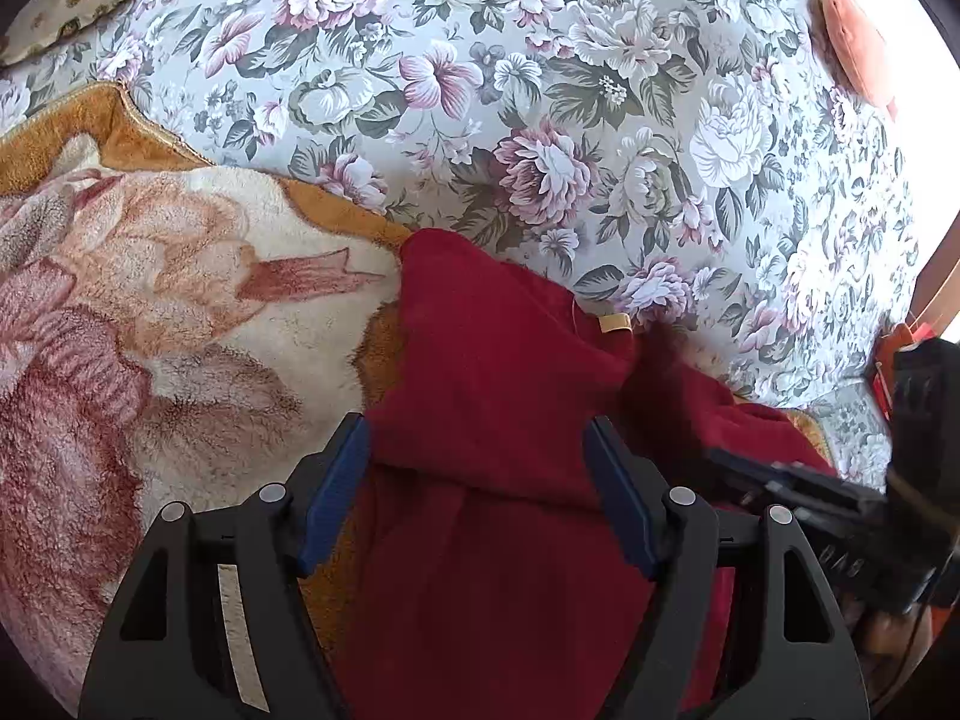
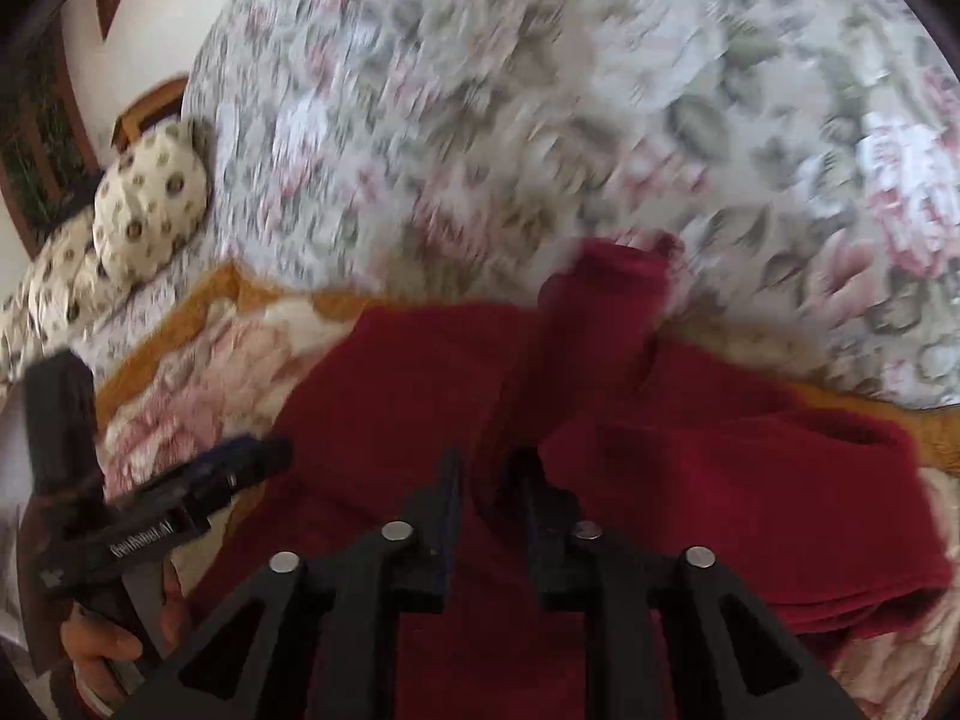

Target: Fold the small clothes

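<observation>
- Dark red fleece garment (image 1: 492, 420) lies bunched on plush orange-bordered blanket (image 1: 150, 312) over floral bedsheet (image 1: 600, 120).
- Left gripper (image 1: 477, 450) fingers spread wide, straddling garment, not pinching.
- Right gripper (image 2: 489, 480) fingers narrowly apart, cloth between them; grip unclear through blur.
- Risk: loose hold lets fabric slip, fold comes out crooked.

Left tool (image 1: 477, 480) points steeply down, blue-padded fingers (image 1: 333, 492) spread wide, nothing pinched; a bare hand (image 2: 99, 648) grips its handle at the lower left of the right wrist view. Right tool (image 2: 489, 480) also pitched down, fingers nearly together with a narrow gap; blur hides whether they pinch anything. Its black body sits just right of the left tool.
</observation>
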The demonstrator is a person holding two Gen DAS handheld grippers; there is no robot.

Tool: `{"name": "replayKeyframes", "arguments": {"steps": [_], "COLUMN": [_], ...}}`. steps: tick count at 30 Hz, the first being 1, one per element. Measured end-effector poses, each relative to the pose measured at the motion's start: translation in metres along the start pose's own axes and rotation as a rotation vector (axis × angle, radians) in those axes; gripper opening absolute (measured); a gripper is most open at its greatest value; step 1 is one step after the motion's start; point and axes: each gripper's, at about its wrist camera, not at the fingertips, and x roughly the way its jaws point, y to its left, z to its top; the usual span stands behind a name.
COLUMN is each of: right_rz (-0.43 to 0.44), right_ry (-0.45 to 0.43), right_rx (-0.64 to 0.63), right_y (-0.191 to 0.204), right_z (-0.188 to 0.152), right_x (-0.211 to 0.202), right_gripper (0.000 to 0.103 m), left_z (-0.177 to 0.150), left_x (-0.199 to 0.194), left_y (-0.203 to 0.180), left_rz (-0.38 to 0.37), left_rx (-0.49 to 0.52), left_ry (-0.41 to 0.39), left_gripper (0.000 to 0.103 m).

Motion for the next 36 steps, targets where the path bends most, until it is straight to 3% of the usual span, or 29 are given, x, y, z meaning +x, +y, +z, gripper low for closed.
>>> {"name": "replayKeyframes", "arguments": {"steps": [2, 6, 13, 18, 22, 25, 28, 30, 32, 36], "right_rz": [0.029, 0.028, 0.001, 0.017, 0.048, 0.045, 0.039, 0.037, 0.028, 0.026], "right_ry": [0.004, -0.041, -0.085, -0.115, -0.132, -0.14, -0.15, -0.157, -0.163, -0.177], "right_rx": [0.007, 0.062, 0.174, 0.239, 0.273, 0.28, 0.287, 0.302, 0.32, 0.333], "right_y": [0.002, -0.018, -0.072, -0.102, -0.116, -0.123, -0.129, -0.134, -0.14, -0.142], "right_z": [-0.006, -0.004, -0.025, -0.051, -0.063, -0.068, -0.073, -0.075, -0.076, -0.075], "right_x": [0.005, -0.026, -0.087, -0.116, -0.127, -0.131, -0.135, -0.137, -0.139, -0.144], "right_gripper": [0.021, 0.022, 0.023, 0.023, 0.023, 0.023, 0.023, 0.023, 0.023, 0.023], "left_z": [0.0, -0.001, -0.01, -0.006, -0.004, -0.004, -0.001, -0.001, -0.001, 0.012], "left_x": [0.0, 0.0, 0.007, 0.021, 0.051, 0.062, 0.065, 0.065, 0.069, 0.061], "left_y": [0.001, -0.003, -0.029, -0.051, -0.064, -0.078, -0.08, -0.081, -0.082, -0.077], "left_rz": [-0.01, -0.045, -0.109, -0.068, -0.058, -0.031, -0.073, -0.076, -0.095, -0.106], "left_rx": [-0.003, -0.007, 0.045, 0.07, 0.084, 0.132, 0.096, 0.096, 0.102, 0.082], "left_ry": [0.001, 0.014, 0.063, 0.07, 0.169, 0.199, 0.223, 0.226, 0.256, 0.246], "left_gripper": [0.074, 0.083, 0.083, 0.083, 0.083, 0.083, 0.064, 0.032, 0.013, 0.007]}}
